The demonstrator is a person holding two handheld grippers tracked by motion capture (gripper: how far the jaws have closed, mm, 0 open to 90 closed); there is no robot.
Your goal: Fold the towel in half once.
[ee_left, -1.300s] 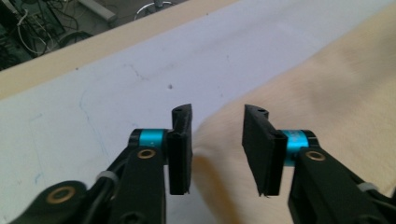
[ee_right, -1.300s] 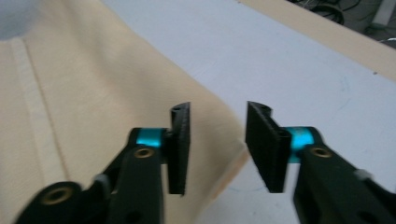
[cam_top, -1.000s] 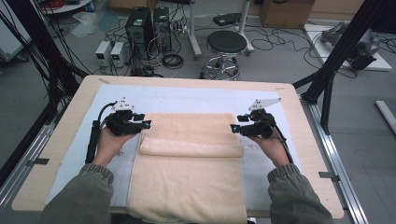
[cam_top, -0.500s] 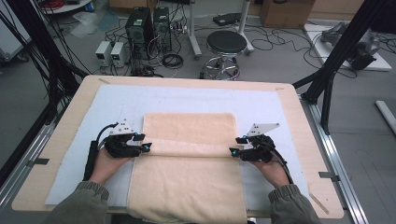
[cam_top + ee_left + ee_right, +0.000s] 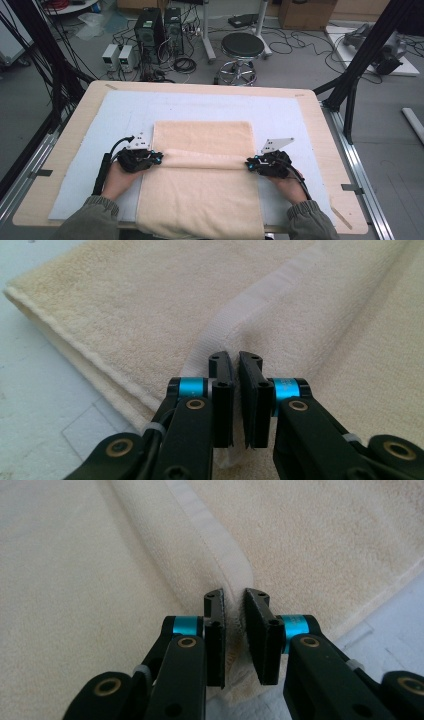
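While both hands sit low on the table (image 5: 320, 107), the cream towel (image 5: 202, 137) is the reference: it lies flat on the pale blue mat (image 5: 125, 107), centred, near edge hanging over the table's near side by the person's sleeves.

Left gripper (image 5: 155, 159) is at the towel's left edge, on the folded hem (image 5: 200, 161) that runs across the towel as a low ridge. Its jaws have just been closing; in the left gripper view they stand almost together, left gripper (image 5: 239, 367) pinching the white hem band (image 5: 260, 297) where it turns at the towel's corner. Thin cloth between the pads, so clamped on the towel.

Right gripper (image 5: 250, 164) mirrors it at the towel's right edge, same ridge. Jaws have also just been closing. Right gripper view: right gripper (image 5: 233, 605) has a small gap left between the pads, with the towel's hem (image 5: 210, 527) bunched in that gap and pressed from both sides. Clamped on the towel too.

Grey triangular plates sit on top of both grippers, tips pointing inward at the towel. Cables trail back along each forearm. Beyond the table: a round stool (image 5: 242, 47) on the floor.
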